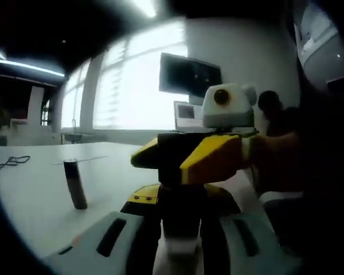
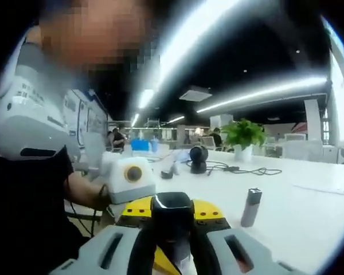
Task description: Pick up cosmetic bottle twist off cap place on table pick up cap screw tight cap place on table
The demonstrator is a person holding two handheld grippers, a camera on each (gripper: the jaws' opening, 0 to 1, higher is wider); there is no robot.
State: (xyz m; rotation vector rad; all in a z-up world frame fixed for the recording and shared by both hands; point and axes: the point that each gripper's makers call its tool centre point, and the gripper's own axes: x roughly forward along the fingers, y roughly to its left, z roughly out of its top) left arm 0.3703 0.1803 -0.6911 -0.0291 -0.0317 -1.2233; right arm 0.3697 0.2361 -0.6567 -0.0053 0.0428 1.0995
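The cosmetic bottle [image 1: 180, 220] is a dark tube with a pale lower end, held up above the white table [image 1: 34, 195]. In the left gripper view my left gripper [image 1: 180, 232] is shut on its body. My right gripper [image 1: 186, 163], yellow and black, comes in from the right and closes over the bottle's top. The right gripper view shows my right gripper [image 2: 172, 235] shut on the black cap [image 2: 172, 209], with the left gripper's yellow body [image 2: 139, 209] just behind it. Whether the cap is still threaded on is hidden.
A slim grey cylinder [image 1: 75, 184] [image 2: 251, 207] stands upright on the table nearby. Farther off are a black cable [image 1: 11, 162], a round black device [image 2: 198, 158], a potted plant [image 2: 243, 136], a monitor [image 1: 189, 75] and a laptop [image 1: 188, 117]. A person [image 2: 28, 172] sits close behind the grippers.
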